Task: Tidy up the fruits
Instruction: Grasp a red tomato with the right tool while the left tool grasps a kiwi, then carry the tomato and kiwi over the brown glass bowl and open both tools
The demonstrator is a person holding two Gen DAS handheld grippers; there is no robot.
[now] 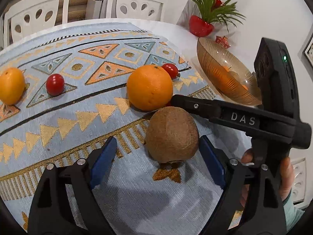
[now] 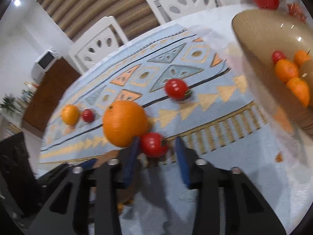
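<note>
Kiwi point(image 1: 172, 134), brown, fuzzy, between open left claw point(image 1: 156, 156)

Two white chairs point(image 1: 37, 17) with teardrop cutouts sit at the far side of the counter point(image 1: 176, 29), with a striped brown blind point(image 2: 93, 2) behind them. White walls point(image 1: 264, 9) all round. There's a wooden cabinet point(image 2: 50, 90) far left, with a white appliance point(image 2: 44, 62) on top.

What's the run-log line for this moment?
left gripper: open around brown kiwi | right gripper: open around red tomato | amber glass bowl: partly filled
</note>
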